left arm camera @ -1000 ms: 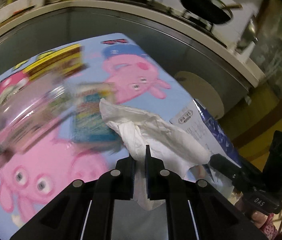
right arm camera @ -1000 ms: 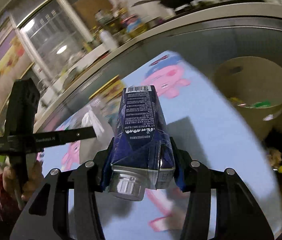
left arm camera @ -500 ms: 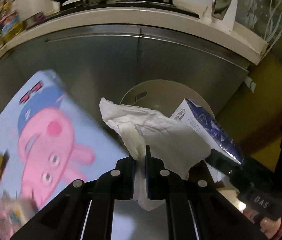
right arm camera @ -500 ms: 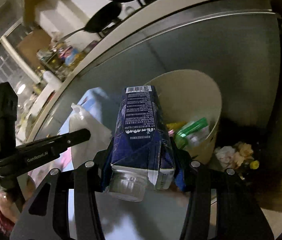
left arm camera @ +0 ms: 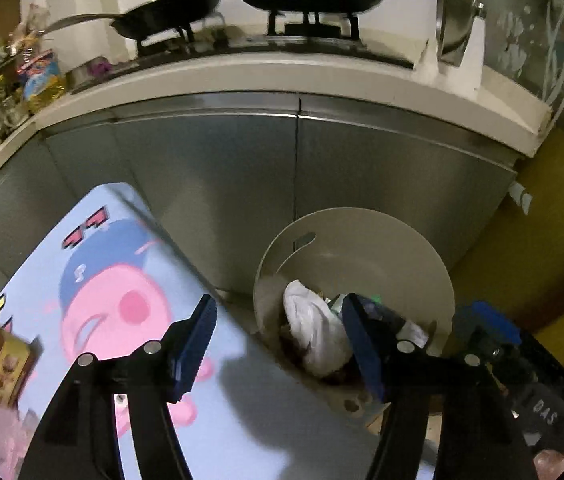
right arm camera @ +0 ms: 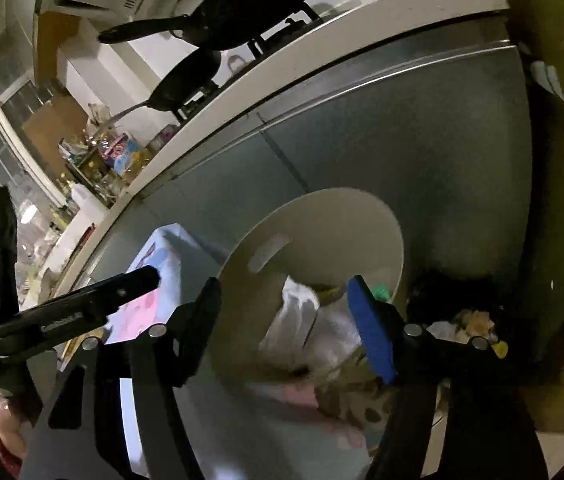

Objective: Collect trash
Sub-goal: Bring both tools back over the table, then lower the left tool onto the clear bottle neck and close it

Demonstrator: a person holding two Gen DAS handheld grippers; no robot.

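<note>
Centrally in both wrist views stands a round cream trash bin [left arm camera: 366, 240], set on the floor against grey metal cabinet doors [left arm camera: 241, 184]. Inside it lies a crumpled white tissue [left arm camera: 314, 320] at about 7 o'clock within the bin's mouth, with a dark blue carton [left arm camera: 386, 314] just beside it toward 5 o'clock, and a scrap of green plastic [right arm camera: 381, 292] near the far wall. What lies under these is too dim to make out.

Both tongs hang over the bin with nothing between their jaws. The left gripper [left arm camera: 277, 344] has its blue-padded jaws opening wide, empty. The right gripper [right arm camera: 286, 324] is opening too, equally empty; the tissue shows through its gap, down in the bin.

At 8 o'clock in the left view, a pale blue table [left arm camera: 241, 420] printed with a pink cartoon pig carries a yellow box [left arm camera: 1, 368], partly cut off at the frame's edge. Beneath that box a pinkish blur cannot be identified. Right of the bin, small debris on the floor [right arm camera: 478, 322] sits in deep shadow.
</note>
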